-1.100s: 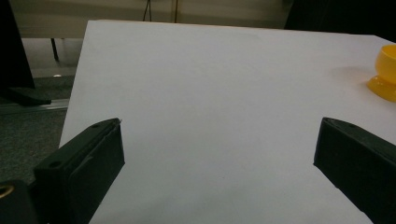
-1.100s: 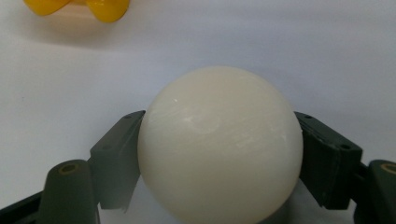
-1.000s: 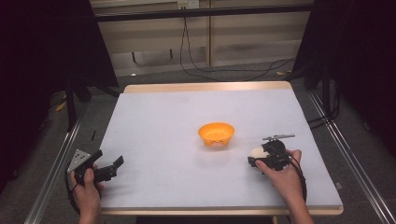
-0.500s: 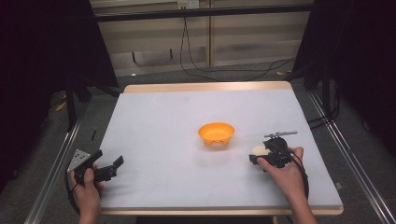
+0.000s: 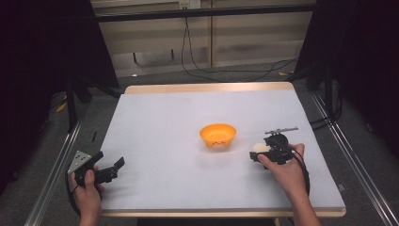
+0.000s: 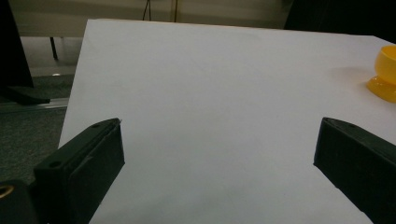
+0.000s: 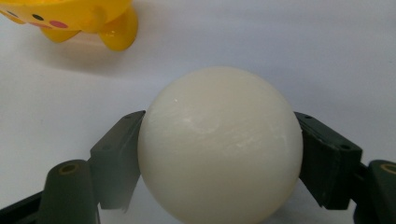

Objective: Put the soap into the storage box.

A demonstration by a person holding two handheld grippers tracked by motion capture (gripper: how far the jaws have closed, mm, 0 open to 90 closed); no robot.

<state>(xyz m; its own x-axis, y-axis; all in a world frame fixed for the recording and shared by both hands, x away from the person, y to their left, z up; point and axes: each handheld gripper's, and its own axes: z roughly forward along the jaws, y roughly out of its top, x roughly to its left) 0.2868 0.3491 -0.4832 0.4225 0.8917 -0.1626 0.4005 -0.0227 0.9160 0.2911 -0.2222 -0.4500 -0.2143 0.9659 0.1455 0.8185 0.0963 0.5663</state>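
Note:
A cream-white ball [image 7: 219, 144] sits clamped between the two black jaws of my right gripper [image 5: 256, 154], a little right of and below the orange bowl [image 5: 218, 134]. In the high view the ball [image 5: 259, 147] shows as a pale round shape at the gripper's tip, just above the white table. The bowl [image 7: 79, 18] has a painted face and small feet in the right gripper view. My left gripper [image 5: 117, 165] rests near the table's front left corner, jaws wide apart with nothing between them. The bowl [image 6: 385, 74] appears far off at the right edge of the left gripper view.
The white tabletop [image 5: 188, 113] has a wooden rim at its far edge. Metal rails [image 5: 51, 183] run along both sides. Cables [image 5: 197, 70] hang and lie on the floor behind the table. Dark curtains stand at both sides.
My right gripper with the ball has shifted slightly toward the bowl and a touch upward. The left hand has stayed where it was.

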